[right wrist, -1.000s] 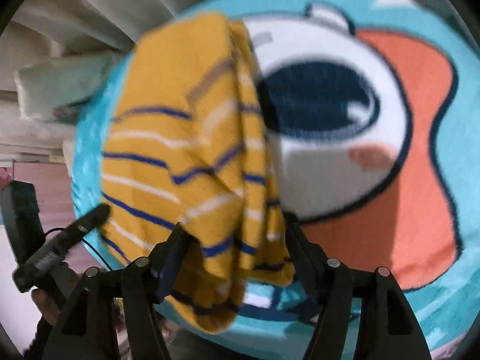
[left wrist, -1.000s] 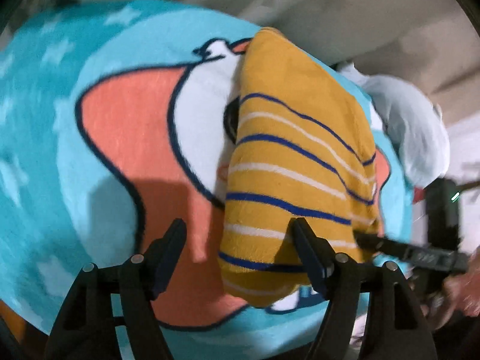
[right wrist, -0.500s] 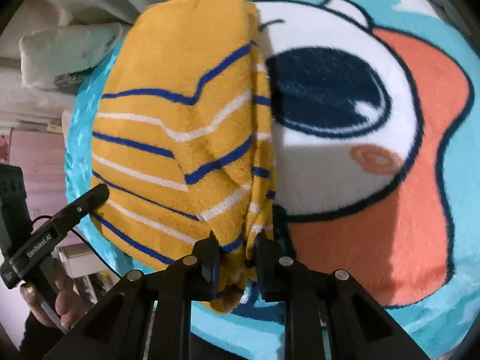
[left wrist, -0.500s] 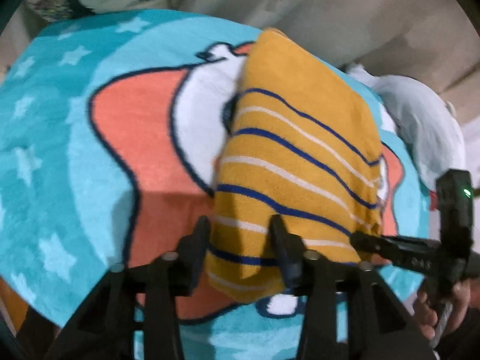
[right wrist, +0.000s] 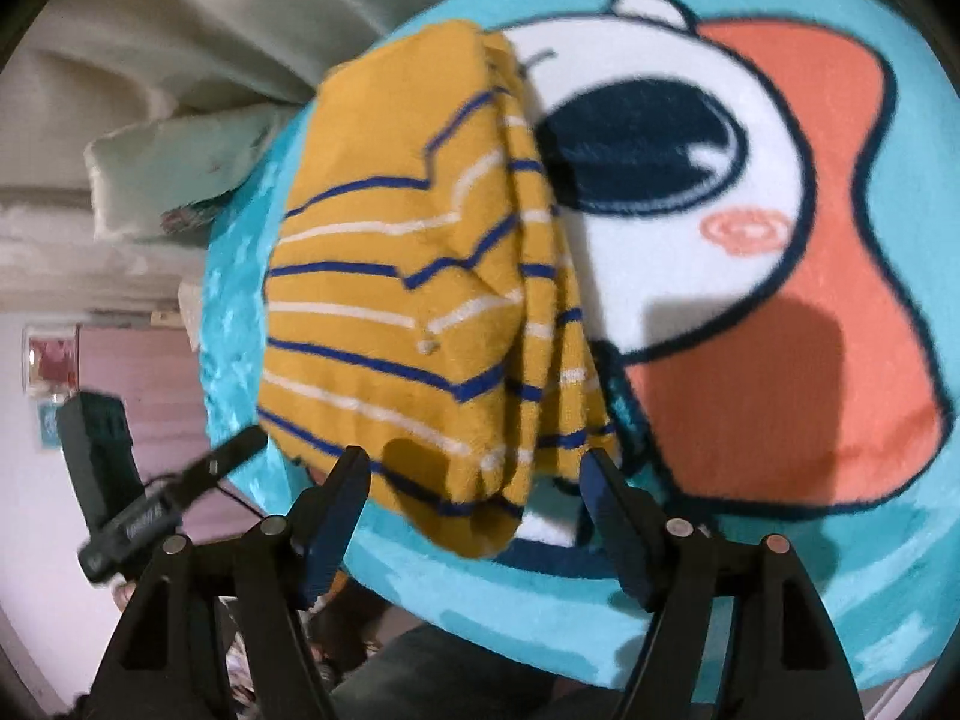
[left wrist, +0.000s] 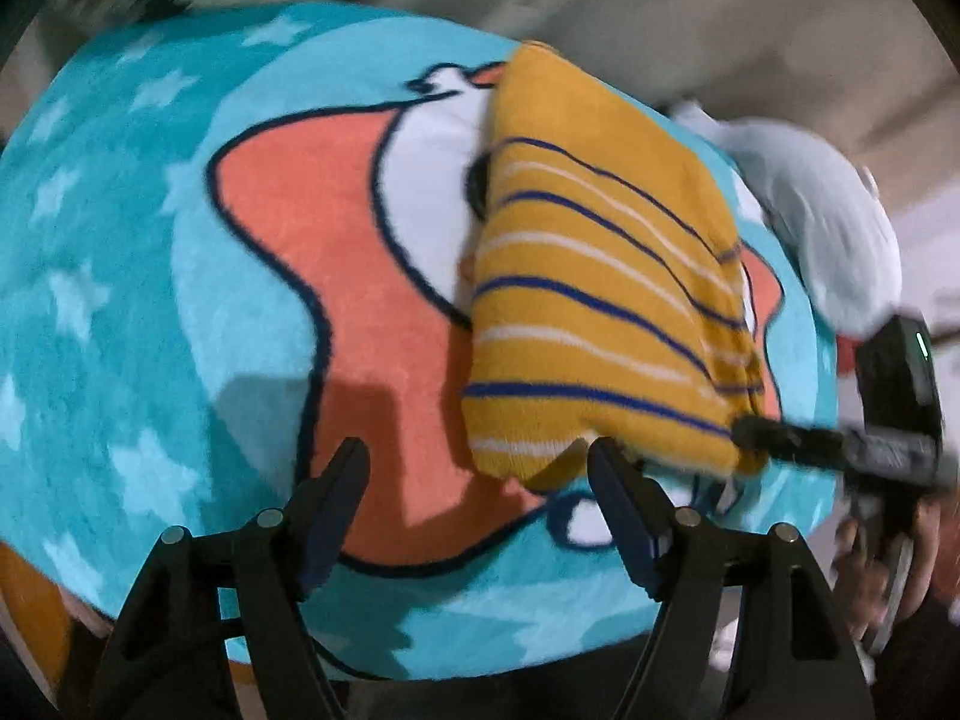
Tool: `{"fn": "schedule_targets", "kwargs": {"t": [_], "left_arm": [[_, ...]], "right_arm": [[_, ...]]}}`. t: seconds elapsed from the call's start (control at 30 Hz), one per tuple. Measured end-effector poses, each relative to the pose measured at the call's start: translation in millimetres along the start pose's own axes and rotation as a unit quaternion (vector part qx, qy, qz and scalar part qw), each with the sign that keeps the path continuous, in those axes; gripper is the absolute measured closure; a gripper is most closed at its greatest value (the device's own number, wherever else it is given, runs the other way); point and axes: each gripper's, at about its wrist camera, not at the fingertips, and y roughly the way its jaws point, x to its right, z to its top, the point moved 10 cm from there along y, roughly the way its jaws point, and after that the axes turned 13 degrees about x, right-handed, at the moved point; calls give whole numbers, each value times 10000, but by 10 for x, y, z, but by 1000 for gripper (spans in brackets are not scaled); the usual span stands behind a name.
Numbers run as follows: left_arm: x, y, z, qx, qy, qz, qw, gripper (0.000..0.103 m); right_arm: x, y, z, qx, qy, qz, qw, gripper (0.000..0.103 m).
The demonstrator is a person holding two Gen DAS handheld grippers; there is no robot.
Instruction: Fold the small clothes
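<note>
A folded yellow garment (left wrist: 600, 300) with blue and white stripes lies on a turquoise cartoon mat (left wrist: 120, 300). My left gripper (left wrist: 477, 456) hovers at the garment's near left corner. Its jaws are opening and the corner sits between the fingertips without being pressed. In the right wrist view the same garment (right wrist: 408, 300) shows its stacked fold edges on the right side. My right gripper (right wrist: 474, 459) is opening around the garment's near end, which droops over the mat (right wrist: 420, 564) edge between the fingers, with neither pad pressing on it.
A pale grey-blue cloth (left wrist: 828, 228) lies beyond the mat's far right edge, and a pale green folded cloth (right wrist: 180, 174) shows at the left. A beige sheet (left wrist: 600, 0) spreads behind. A person's hand (left wrist: 900, 546) holds the other tool at the right.
One second ago both grippers stood open; half a second ago both pinched the garment's near edge. Now both have let go, opened and drawn back slightly. The garment lies flatter.
</note>
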Motion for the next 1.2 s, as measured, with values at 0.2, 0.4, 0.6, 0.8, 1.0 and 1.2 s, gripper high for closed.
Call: {"fn": "schedule_targets", "kwargs": {"t": [0.2,0.4,0.6,0.8,1.0,1.2], "left_arm": [[237,149,-252,-144,1115,-86,9936,29],[240,369,-148,-250,822,-61,9963,64],[182,432,-169,-377,614,-22,9974,69],[153,450,-311,-568,602,214,9963,70],[6,205,-448,-343,505,250,9978,41],[34,-92,-502,-9,430,480,9979,41]], "right_arm": [[76,75,-38,26,15,-562,9984,70],[-29,126,-38,-22,-288,-1032,9942,87],[60,118,-62,-49,-397,-1406,9893,93],[250,156,-146,-144,-373,-1393,9894,93],[141,32,-128,-145,-709,-1121,9911,71],[134,-441,-26,582,-867,-1302,9860,47]]}}
